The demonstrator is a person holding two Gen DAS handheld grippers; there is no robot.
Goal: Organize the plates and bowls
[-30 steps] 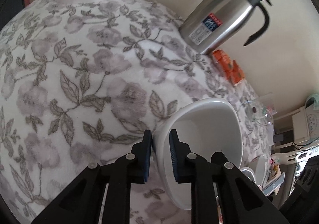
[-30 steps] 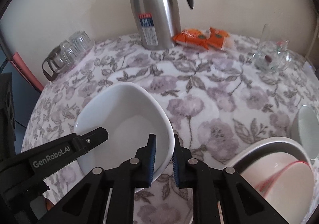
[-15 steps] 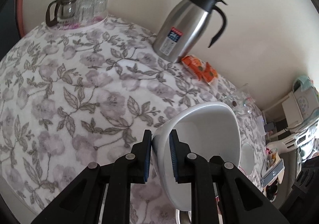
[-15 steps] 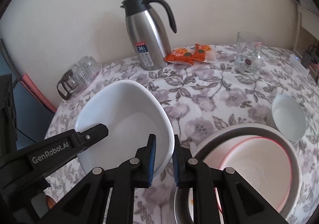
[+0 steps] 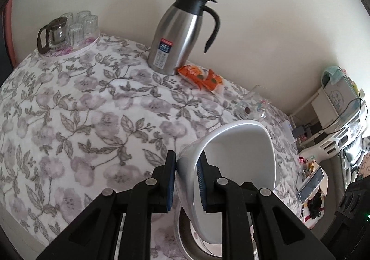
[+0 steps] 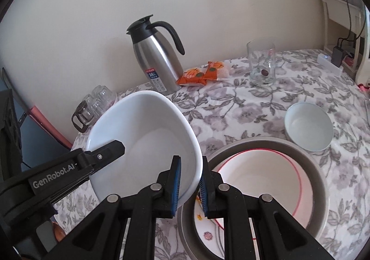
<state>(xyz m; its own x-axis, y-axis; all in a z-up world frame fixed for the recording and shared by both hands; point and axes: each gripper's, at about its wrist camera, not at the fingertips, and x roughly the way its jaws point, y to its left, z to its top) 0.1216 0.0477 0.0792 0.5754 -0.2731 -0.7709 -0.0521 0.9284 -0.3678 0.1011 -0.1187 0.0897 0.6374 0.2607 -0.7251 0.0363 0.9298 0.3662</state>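
Fingers of both my grippers are clamped on opposite rims of the white bowl (image 6: pixel 143 142), held clear of the table (image 6: pixel 254 107) beside the grey pan (image 6: pixel 316 181). My right gripper (image 6: pixel 188 187) pinches the near rim, my left gripper (image 5: pixel 185 181) the far one. I judge the bowl should travel level over the red-rimmed plate (image 6: pixel 261 176) in the pan, both hands lowering together before either lets go. Only the right view shows the small white bowl (image 6: pixel 308 125) waiting behind the pan; the left view shows the bowl's outer wall.
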